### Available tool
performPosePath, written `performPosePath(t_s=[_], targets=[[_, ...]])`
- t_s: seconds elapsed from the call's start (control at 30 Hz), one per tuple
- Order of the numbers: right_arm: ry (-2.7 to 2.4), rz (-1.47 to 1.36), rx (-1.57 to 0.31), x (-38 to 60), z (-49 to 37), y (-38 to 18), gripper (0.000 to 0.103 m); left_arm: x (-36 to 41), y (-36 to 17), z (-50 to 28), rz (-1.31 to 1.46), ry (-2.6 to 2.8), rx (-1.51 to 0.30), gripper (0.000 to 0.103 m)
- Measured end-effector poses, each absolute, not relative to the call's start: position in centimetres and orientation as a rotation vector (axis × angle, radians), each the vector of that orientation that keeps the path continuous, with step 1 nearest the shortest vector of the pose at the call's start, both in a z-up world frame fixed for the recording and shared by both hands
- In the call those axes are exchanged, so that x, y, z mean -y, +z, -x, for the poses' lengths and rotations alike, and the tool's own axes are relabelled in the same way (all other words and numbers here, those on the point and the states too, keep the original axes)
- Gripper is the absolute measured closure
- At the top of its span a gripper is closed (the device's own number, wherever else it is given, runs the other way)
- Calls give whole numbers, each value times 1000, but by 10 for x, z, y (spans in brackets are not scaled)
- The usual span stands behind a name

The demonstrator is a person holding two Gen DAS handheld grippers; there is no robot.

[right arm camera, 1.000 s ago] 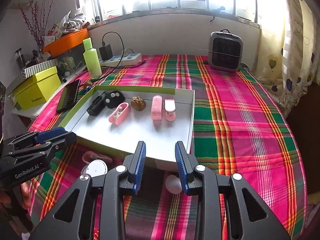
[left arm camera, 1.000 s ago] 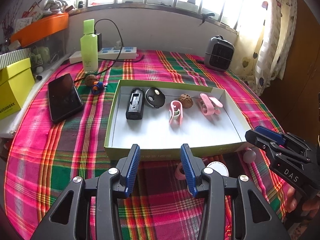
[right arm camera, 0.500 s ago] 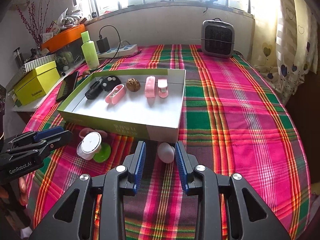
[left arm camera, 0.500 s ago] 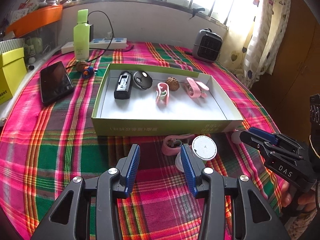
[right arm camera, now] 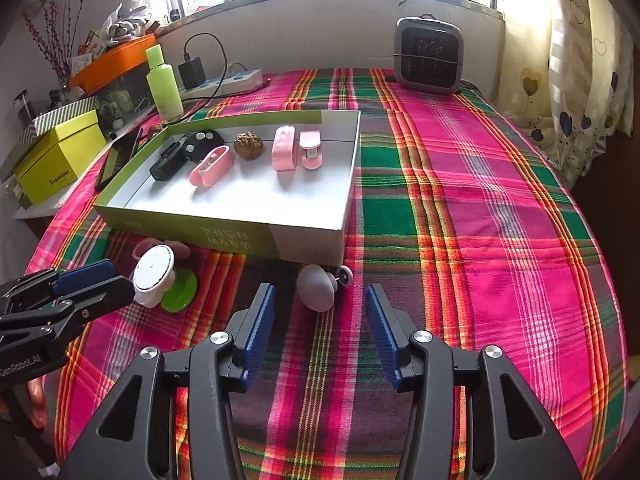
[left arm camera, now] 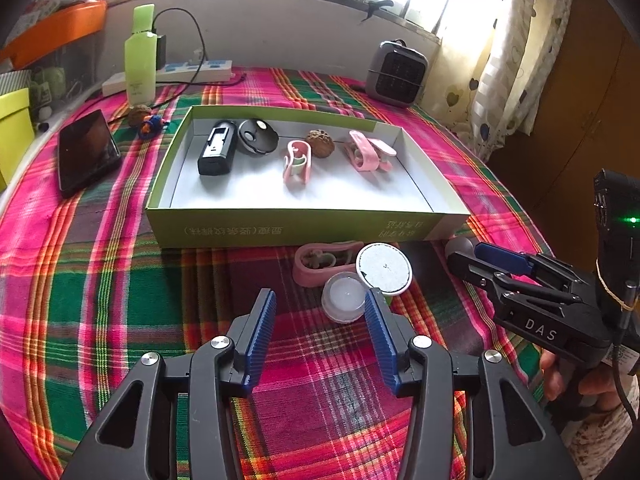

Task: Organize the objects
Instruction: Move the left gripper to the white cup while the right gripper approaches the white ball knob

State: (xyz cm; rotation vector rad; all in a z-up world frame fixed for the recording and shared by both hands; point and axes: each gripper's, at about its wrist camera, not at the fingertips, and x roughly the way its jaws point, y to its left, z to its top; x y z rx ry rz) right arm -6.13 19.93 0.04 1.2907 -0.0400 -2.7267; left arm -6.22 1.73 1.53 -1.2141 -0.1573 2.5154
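A shallow green-and-white box [left arm camera: 280, 232] [right arm camera: 224, 236] on the plaid cloth holds a black device [left arm camera: 216, 152], a black round case [left arm camera: 258, 140], a walnut [left arm camera: 320, 142] and pink clips [left arm camera: 366, 154]. In front of it lie a pink clip [left arm camera: 320, 266], a small white jar [left arm camera: 346, 296] with its round lid [left arm camera: 384, 268] [right arm camera: 154, 270], and a grey egg-shaped object [right arm camera: 316, 286]. My left gripper [left arm camera: 320, 320] is open just short of the jar. My right gripper [right arm camera: 318, 320] is open just short of the grey egg.
A phone [left arm camera: 86, 152], a green bottle [left arm camera: 140, 60], a power strip [left arm camera: 176, 76], a small walnut and toy [left arm camera: 144, 118] sit at the back left. A grey heater [right arm camera: 428, 56] stands at the back. A yellow box [right arm camera: 56, 164] is at the left edge.
Both grippers have pulled back from the box and opened wider. The jar, the lid, the pink clip and the grey egg have come into full view in front of the box.
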Motion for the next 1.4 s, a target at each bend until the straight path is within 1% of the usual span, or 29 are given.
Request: performPosePath(t_s=[0.47, 0.67, 0.8, 0.93, 0.97, 1.0, 1.03, 1.1, 1.2, 1.4], targets=[[-2711, -1322, -37, -195, 74, -5, 55, -29, 9, 63, 1237, 2481, 134, 57], [-2716, -1315, -5, -198, 73, -4, 55, -33, 8, 67, 1242, 2497, 118, 57], [-2715, -1309, 3, -199, 73, -4, 55, -30, 7, 68, 1239, 2501, 139, 57], [-2718, -1298, 5, -198, 71, -3, 66, -27, 7, 69, 1239, 2507, 160, 57], [-2713, -1297, 5, -198, 71, -3, 67, -26, 7, 69, 1239, 2508, 166, 57], [-2708, -1299, 1, -197, 71, -3, 70, -26, 7, 69, 1238, 2509, 169, 59], [-2705, -1300, -5, -196, 70, -4, 71, -25, 7, 68, 1238, 2512, 168, 62], [-2703, -1296, -14, -194, 70, -4, 71, -25, 7, 68, 1239, 2511, 171, 69], [-2702, -1294, -19, -193, 69, -4, 71, -24, 7, 68, 1241, 2516, 174, 74], [-2693, -1292, -16, -191, 64, -4, 71, -20, 7, 67, 1242, 2519, 186, 76]])
